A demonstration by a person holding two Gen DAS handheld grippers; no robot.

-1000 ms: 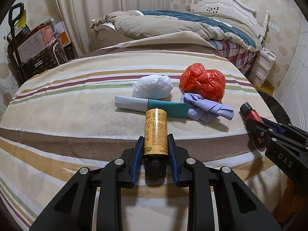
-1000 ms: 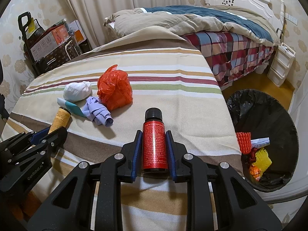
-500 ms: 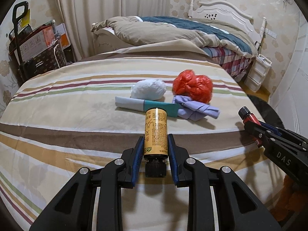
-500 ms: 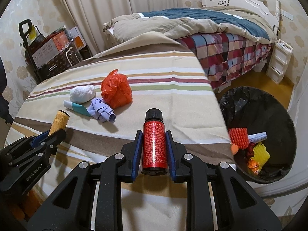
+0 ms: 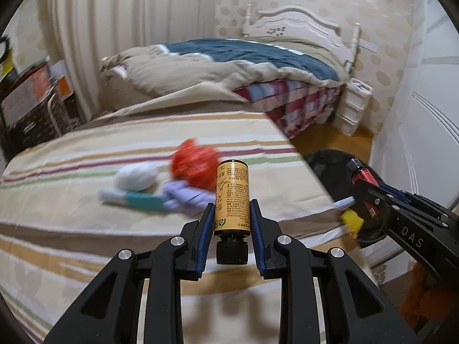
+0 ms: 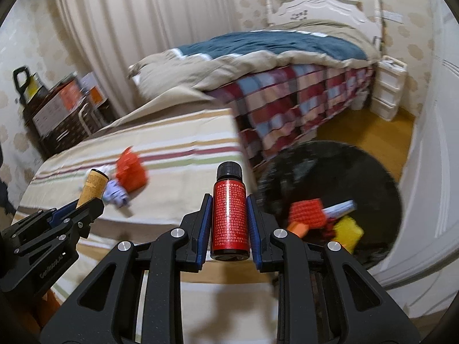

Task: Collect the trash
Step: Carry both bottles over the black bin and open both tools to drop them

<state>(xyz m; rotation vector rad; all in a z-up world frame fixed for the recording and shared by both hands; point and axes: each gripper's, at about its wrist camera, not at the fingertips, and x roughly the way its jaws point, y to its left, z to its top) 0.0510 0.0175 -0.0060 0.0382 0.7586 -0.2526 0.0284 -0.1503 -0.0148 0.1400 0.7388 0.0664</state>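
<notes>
My left gripper (image 5: 231, 212) is shut on a small yellow-labelled bottle (image 5: 232, 197), its black cap toward me, held above the striped bed cover (image 5: 71, 238). My right gripper (image 6: 229, 212) is shut on a red-labelled bottle (image 6: 229, 215) with its black cap pointing away. Each gripper shows at the edge of the other's view. On the cover lie a red plastic bag (image 5: 195, 166), a white wad (image 5: 136, 176), a lilac crumpled piece (image 5: 186, 197) and a white-and-teal tube (image 5: 132, 199). A black-lined trash bin (image 6: 370, 177) sits on the floor to the right, holding red, orange and yellow scraps.
Behind stands a bed with a beige and blue duvet (image 5: 229, 63) and a white headboard (image 5: 292, 23). A white drawer unit (image 6: 387, 89) stands by the wall. Boxes on a dark rack (image 6: 60, 114) are at the far left. A white door panel (image 5: 424, 132) closes the right side.
Both grippers have lifted and swung to the right with their bottles. The bed cover items have slid left in view and the trash bin has come closer in the right wrist view.
</notes>
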